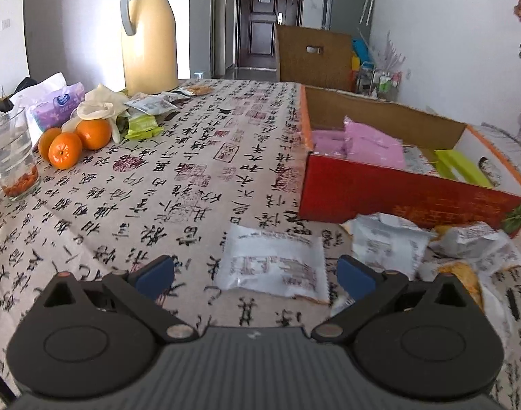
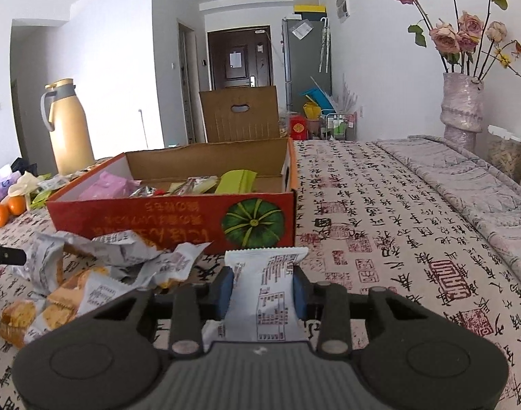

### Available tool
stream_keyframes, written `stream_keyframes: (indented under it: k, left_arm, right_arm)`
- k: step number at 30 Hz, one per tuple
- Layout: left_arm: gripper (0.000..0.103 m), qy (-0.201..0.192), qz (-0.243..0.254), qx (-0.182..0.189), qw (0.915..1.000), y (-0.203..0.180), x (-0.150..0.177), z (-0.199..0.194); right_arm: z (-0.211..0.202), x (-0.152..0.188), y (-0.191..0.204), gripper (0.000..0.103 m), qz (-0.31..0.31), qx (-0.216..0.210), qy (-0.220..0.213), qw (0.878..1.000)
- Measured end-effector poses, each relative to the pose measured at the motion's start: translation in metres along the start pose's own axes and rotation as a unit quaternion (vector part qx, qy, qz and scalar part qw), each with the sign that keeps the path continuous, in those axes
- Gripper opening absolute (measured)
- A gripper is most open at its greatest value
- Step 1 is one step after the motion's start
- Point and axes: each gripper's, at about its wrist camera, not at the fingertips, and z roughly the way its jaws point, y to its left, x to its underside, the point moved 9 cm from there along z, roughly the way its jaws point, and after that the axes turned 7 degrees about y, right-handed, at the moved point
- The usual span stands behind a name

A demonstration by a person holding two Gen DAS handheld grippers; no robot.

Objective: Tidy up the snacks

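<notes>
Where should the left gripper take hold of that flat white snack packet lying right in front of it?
Grip the white packet across its two long edges near the middle, coming down from above. It lies flat on the tablecloth between the left gripper's open fingers, clear of the crumpled packets beside it.

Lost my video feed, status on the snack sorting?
Right tongs shut on white snack packet. Left tongs open over flat white packet. Red box ahead, unobstructed.
</notes>
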Motion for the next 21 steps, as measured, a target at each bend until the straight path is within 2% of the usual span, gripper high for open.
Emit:
stream_keyframes:
  k: [3,10,19,21]
  left_arm:
    - [0.103,0.015,0.008,-0.007,0.9998,0.000,-0.007,0.013]
    - [0.103,0.052,0.001,0.011,0.9986,-0.001,-0.006,0.040]
    - [0.103,0.042,0.015,-0.006,0.9990,-0.005,-0.006,0.045]
    - [0.094,0.038,0.017,-0.005,0.9991,-0.006,-0.006,0.043]
  right_arm:
    - [0.003,-0.001,-0.005,0.035,0.004,0.004,0.000,1.000]
    - [0.011,-0.003,-0.013,0.035,0.012,0.012,0.003,1.000]
    - [0.017,-0.003,-0.014,0.035,0.019,0.016,0.007,1.000]
    - [0.016,-0.003,-0.013,0.035,0.018,0.016,0.007,1.000]
